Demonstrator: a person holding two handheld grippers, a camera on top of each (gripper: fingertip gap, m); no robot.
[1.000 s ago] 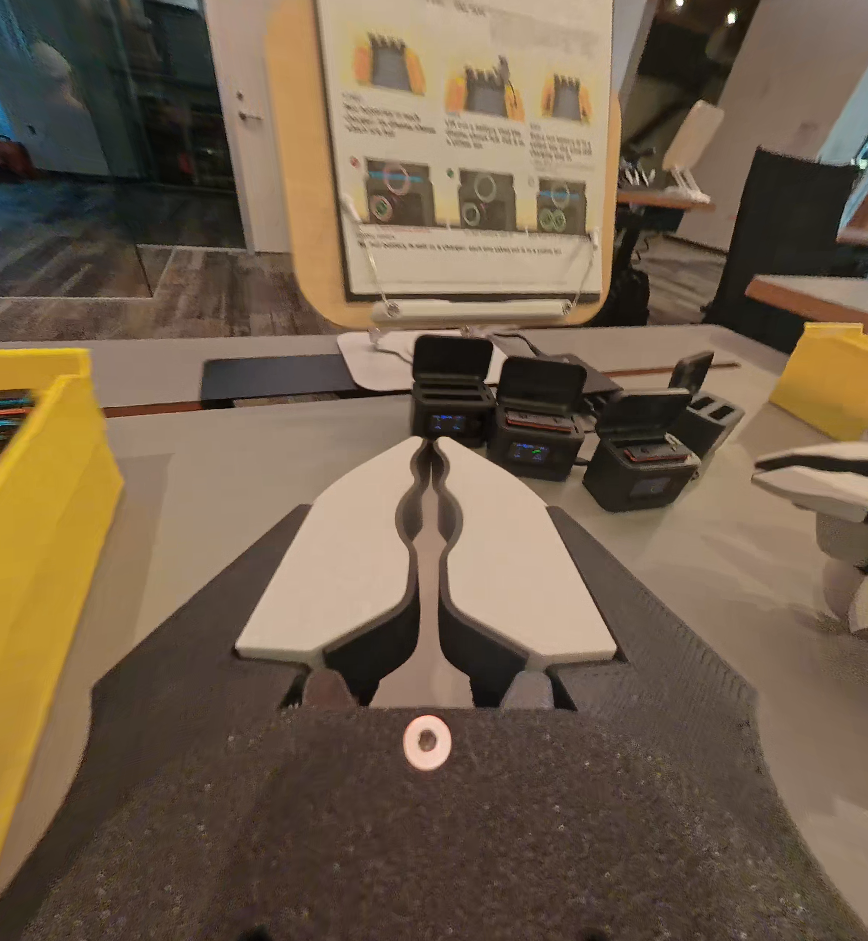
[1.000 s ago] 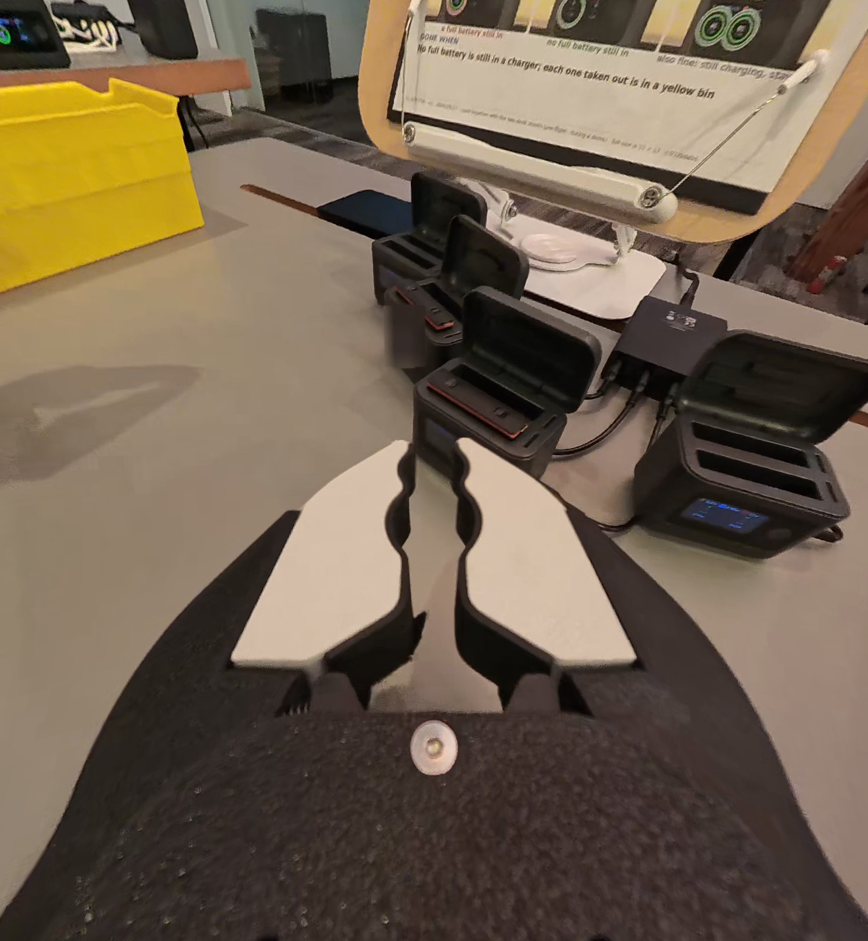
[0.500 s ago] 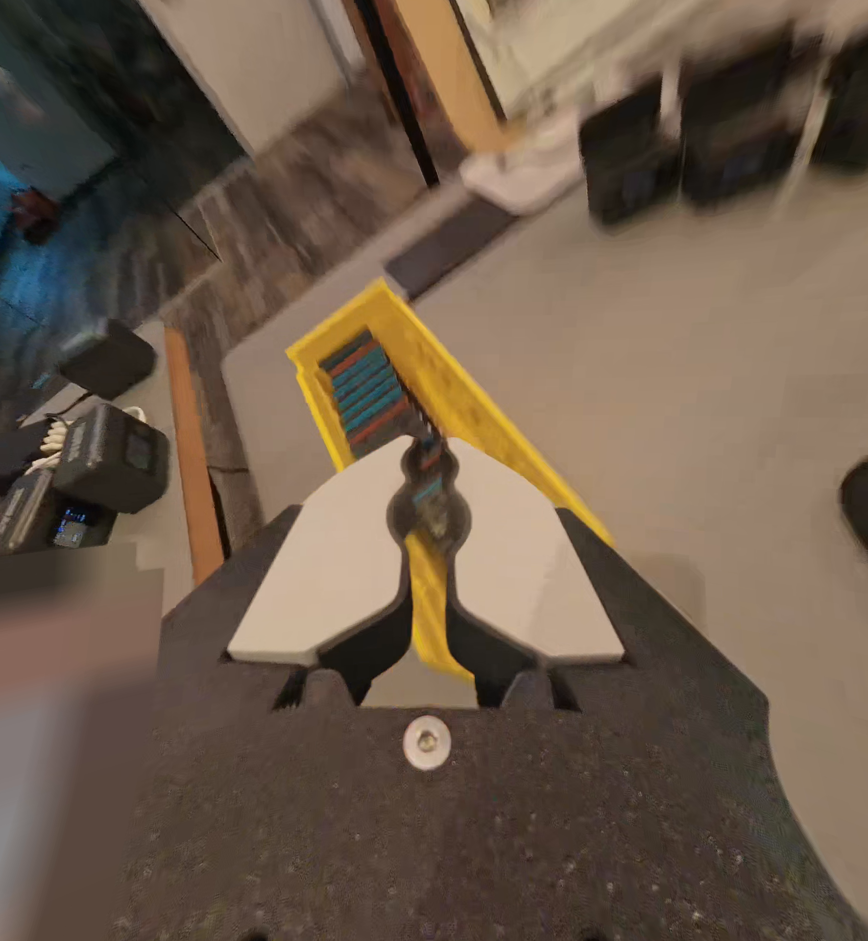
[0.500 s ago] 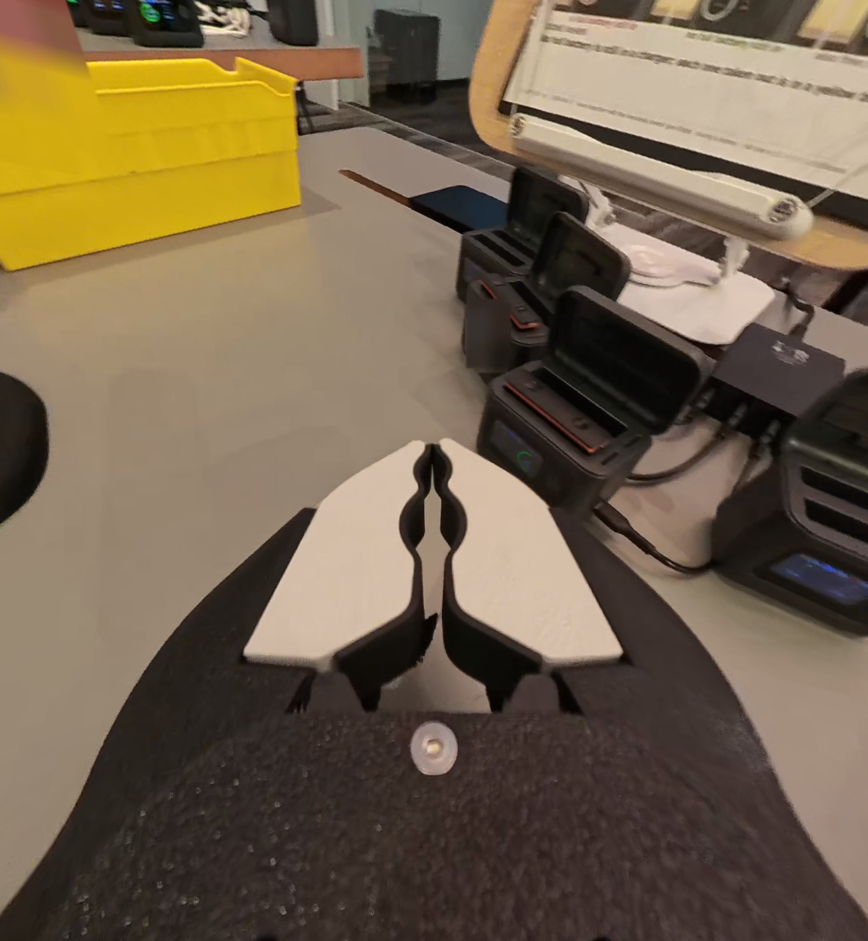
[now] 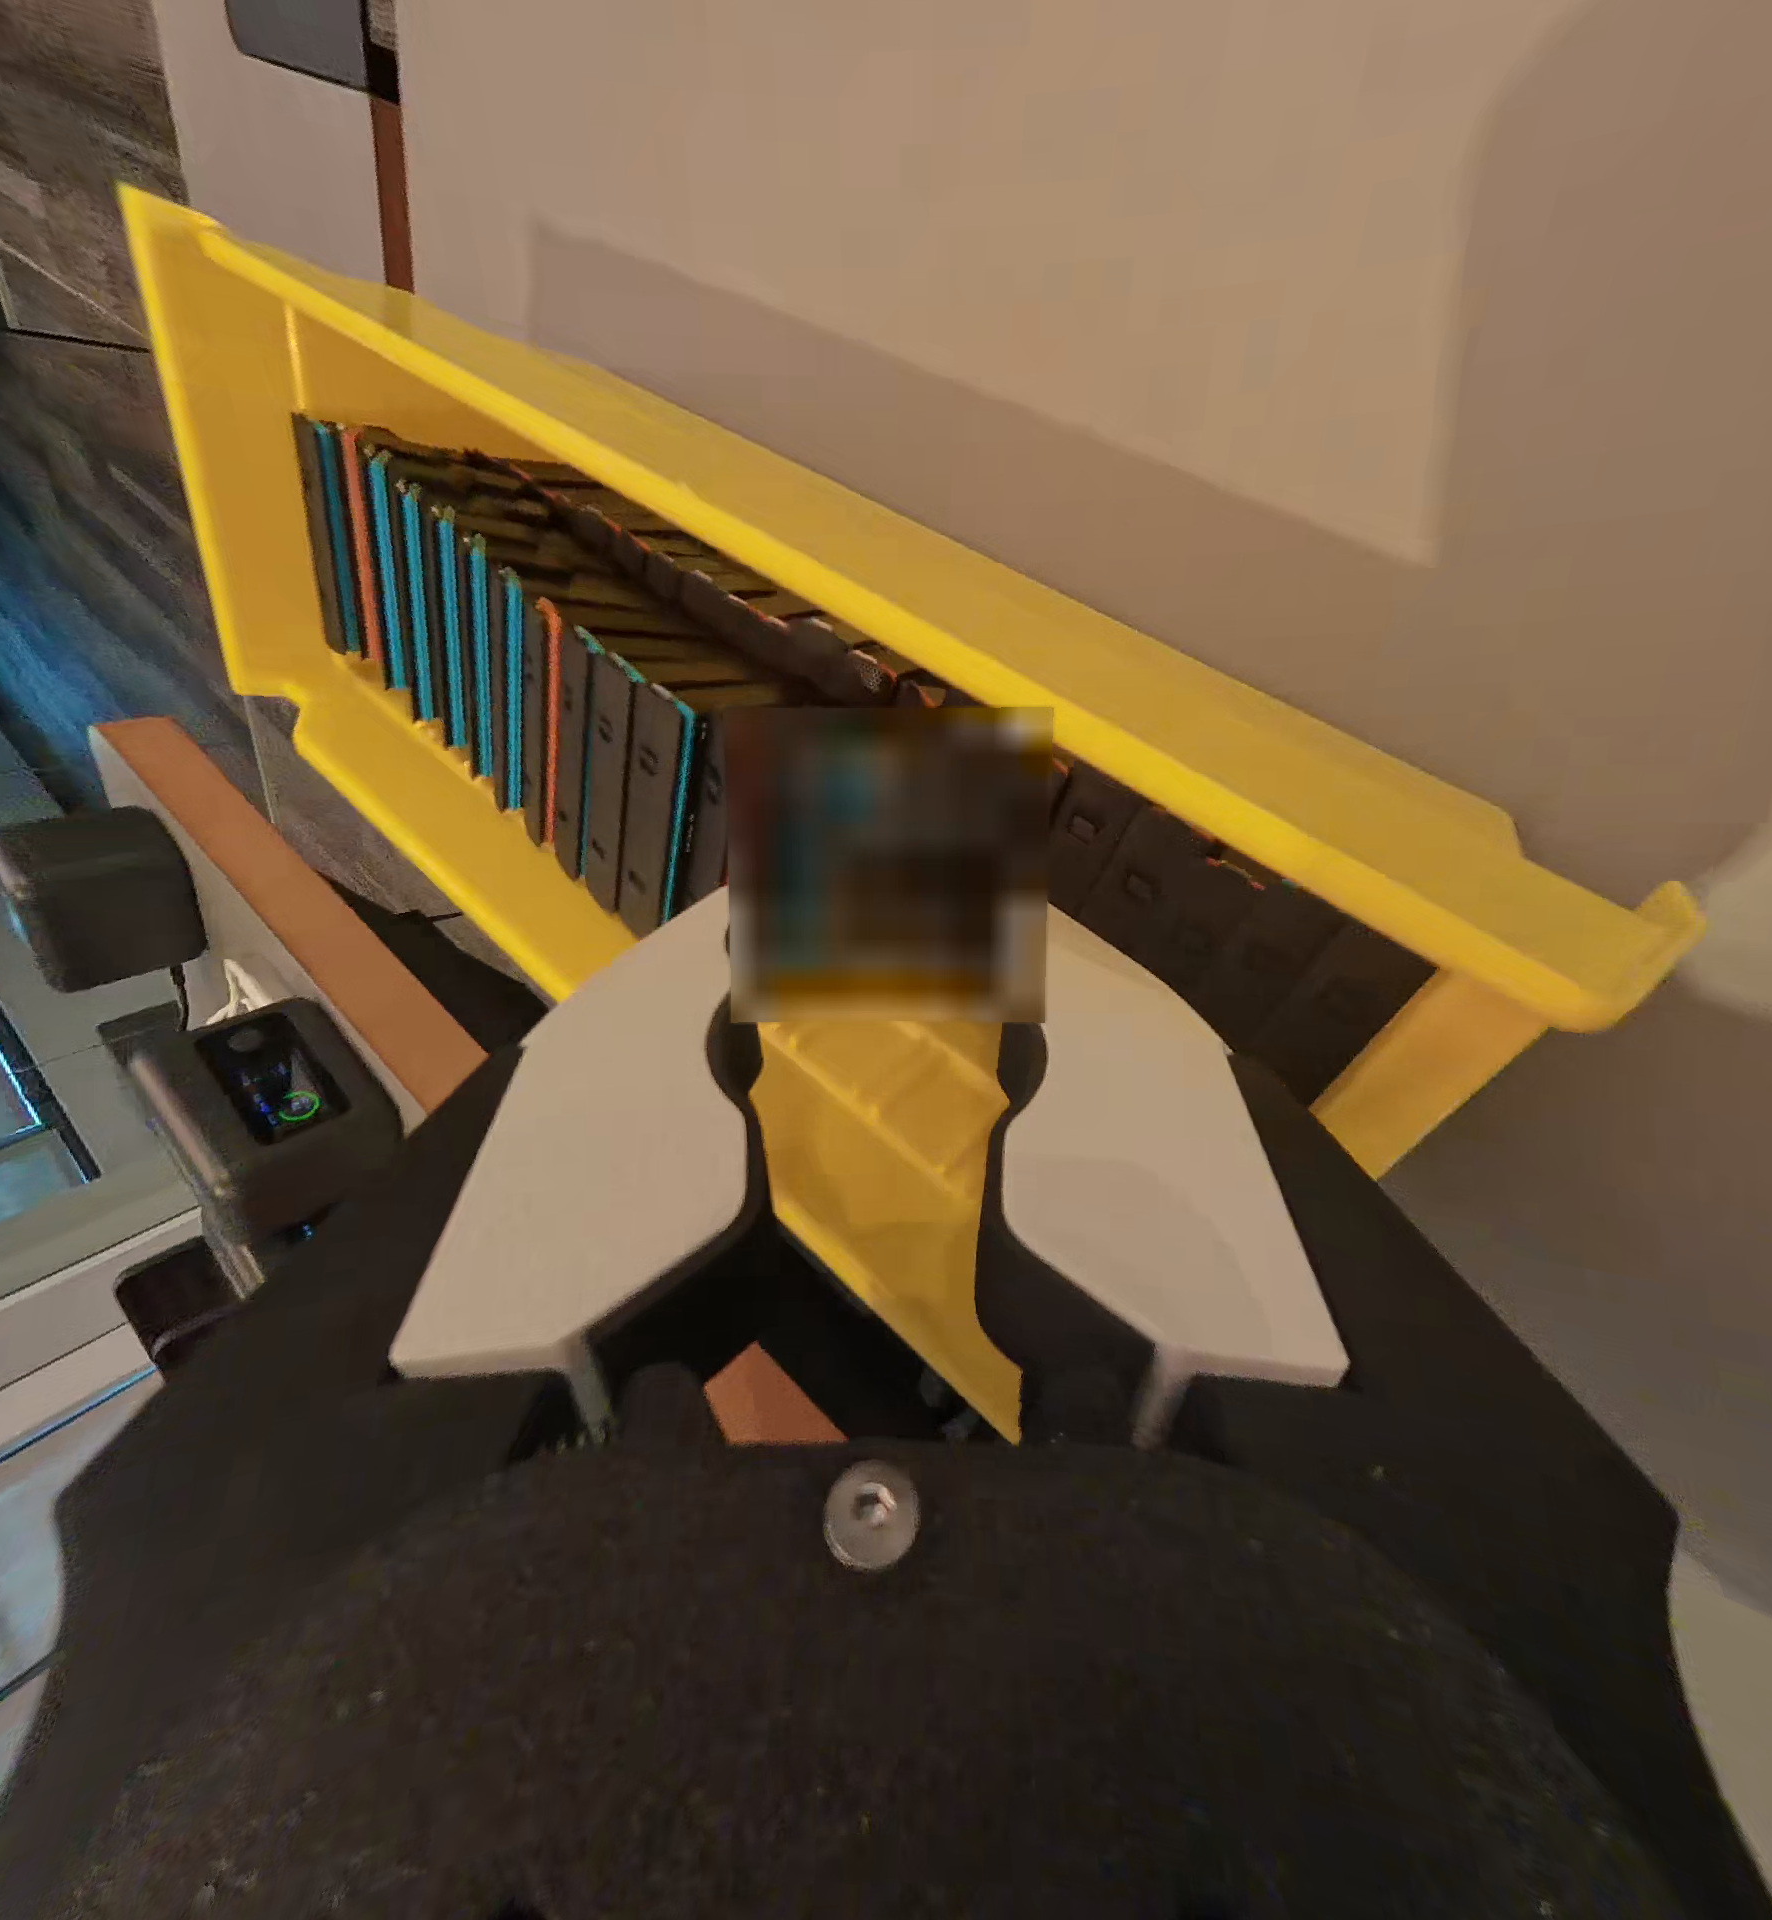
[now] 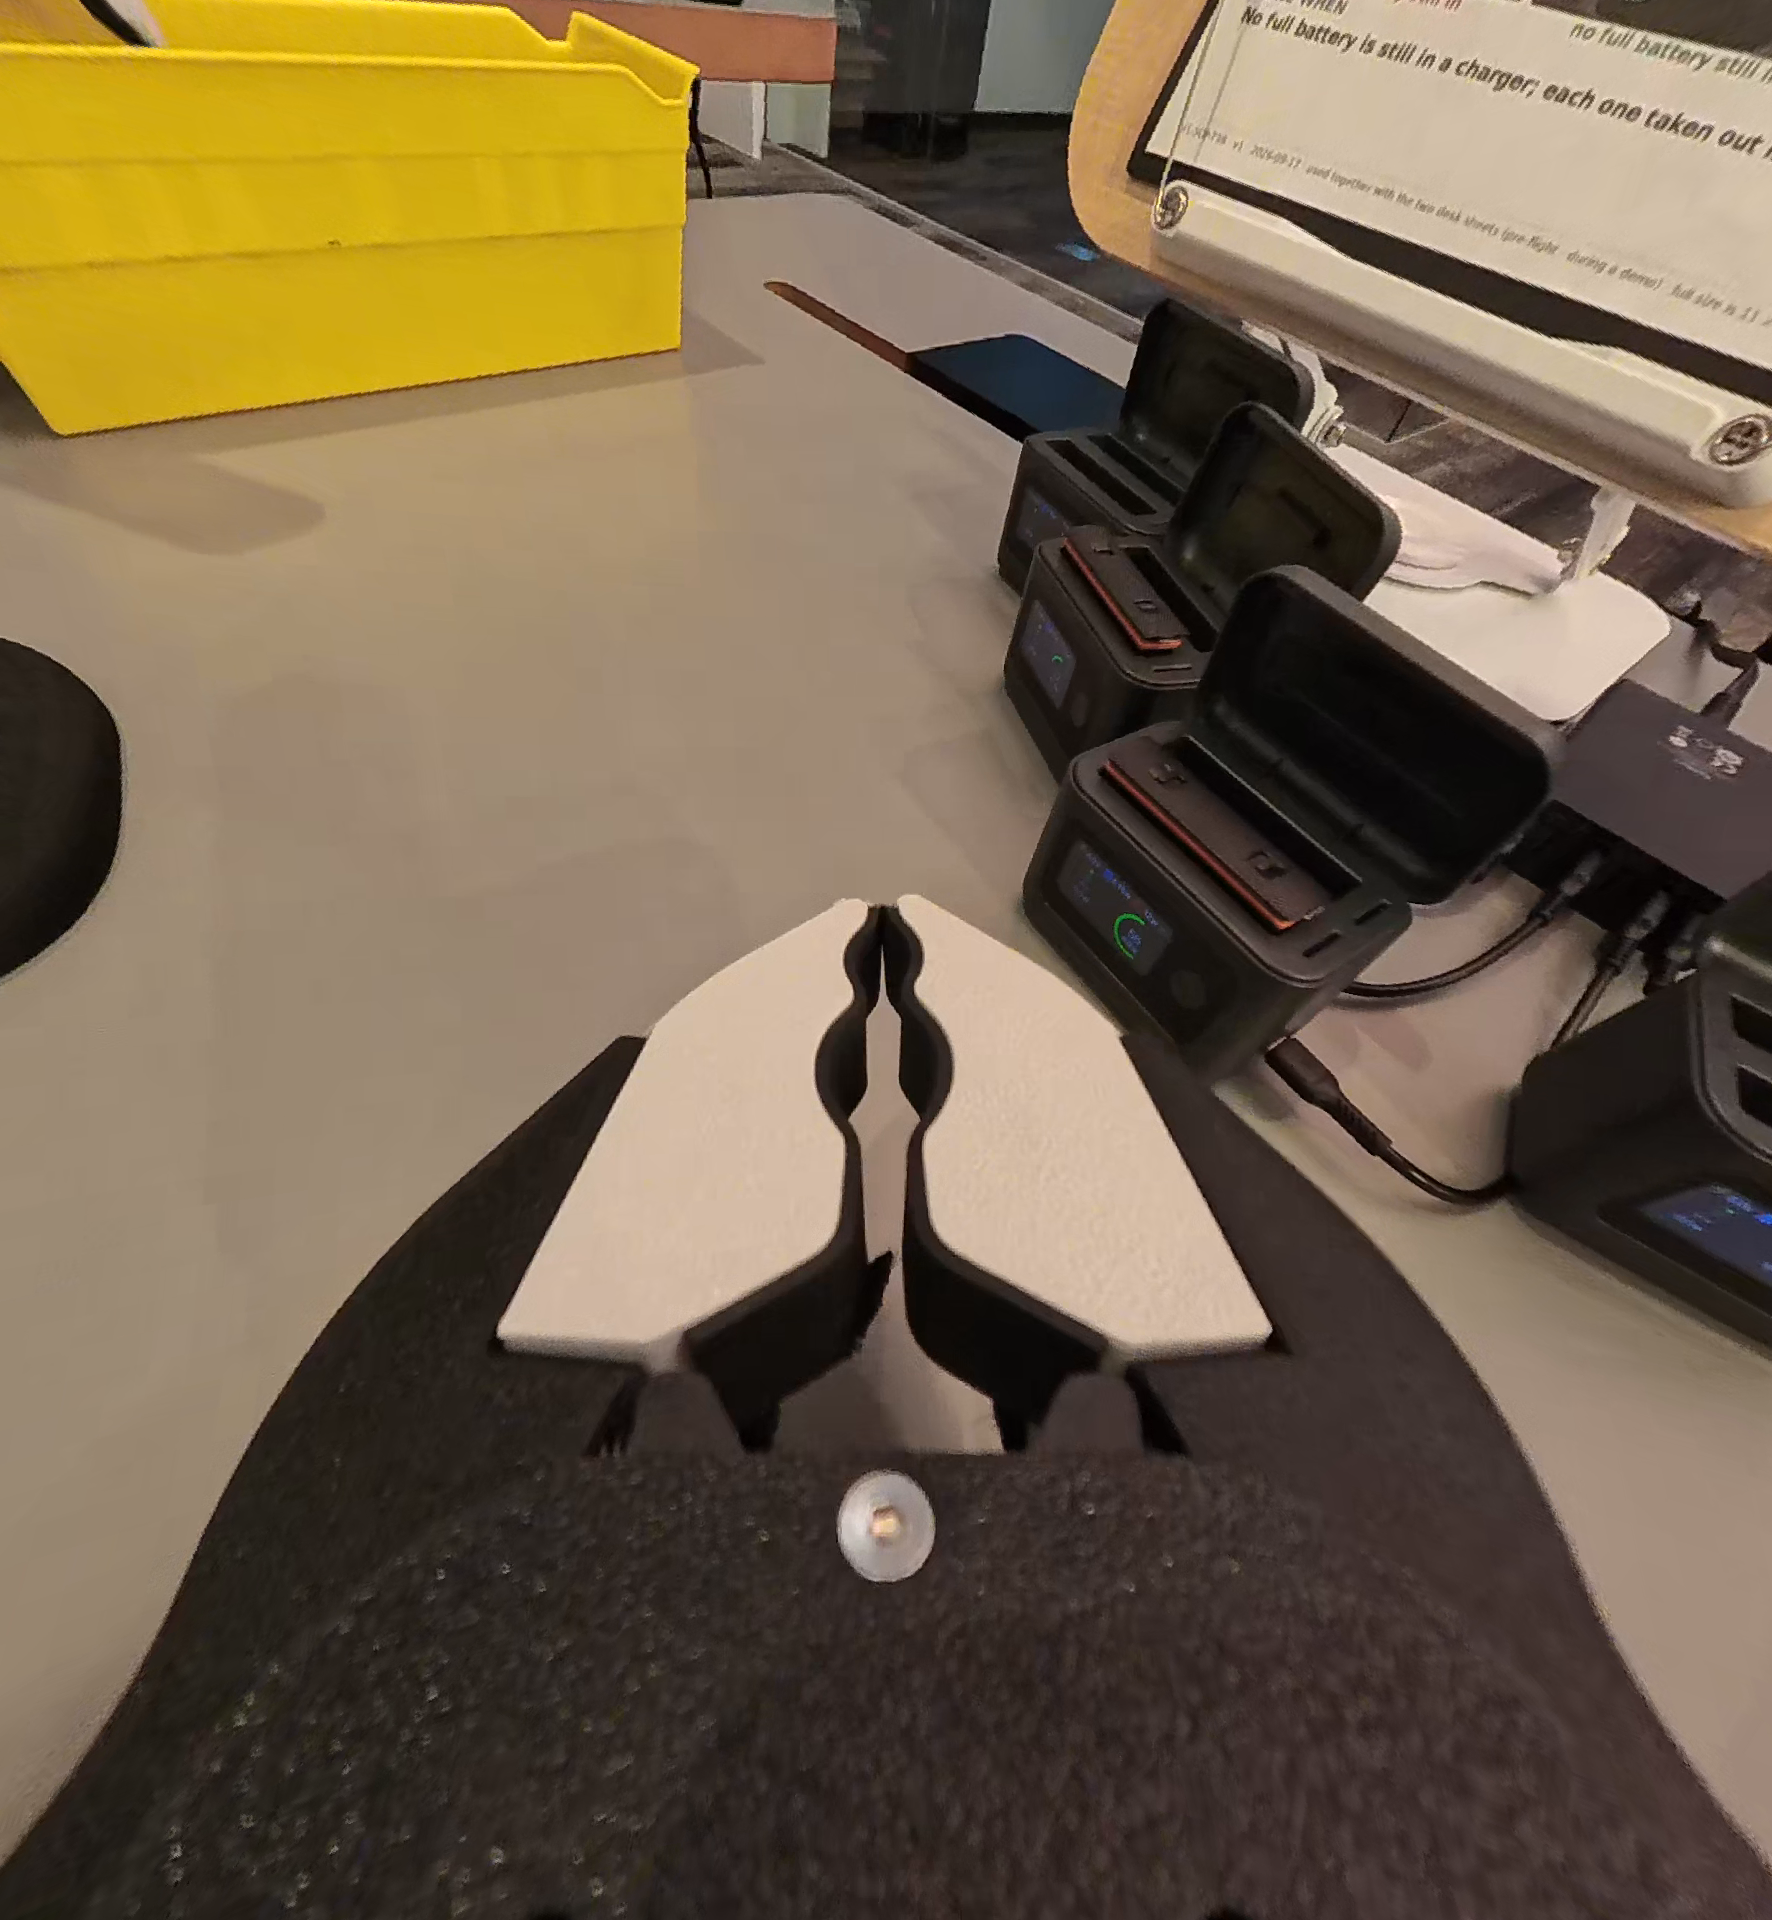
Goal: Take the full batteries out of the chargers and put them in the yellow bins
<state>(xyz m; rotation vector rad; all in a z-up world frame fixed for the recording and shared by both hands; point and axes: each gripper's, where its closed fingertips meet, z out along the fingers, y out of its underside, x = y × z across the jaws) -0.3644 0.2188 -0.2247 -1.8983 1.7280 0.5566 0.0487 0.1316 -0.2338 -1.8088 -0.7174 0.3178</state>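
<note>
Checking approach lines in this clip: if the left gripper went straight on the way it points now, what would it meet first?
Probably the batteries standing in the yellow bin: the open left gripper points into it. A blurred patch hides its tips, so depth is unclear.

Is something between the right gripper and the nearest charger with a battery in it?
Nothing visible. The right gripper, shut and empty, points a little left of that charger. Only bare table lies between them; the charger's lid stands open, and its orange-edged battery is exposed.

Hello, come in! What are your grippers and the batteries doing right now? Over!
Left gripper open over yellow bin, tips patch-hidden. Right gripper shut, empty, near chargers. Two orange-edged batteries still docked. Nothing in the way.
</note>
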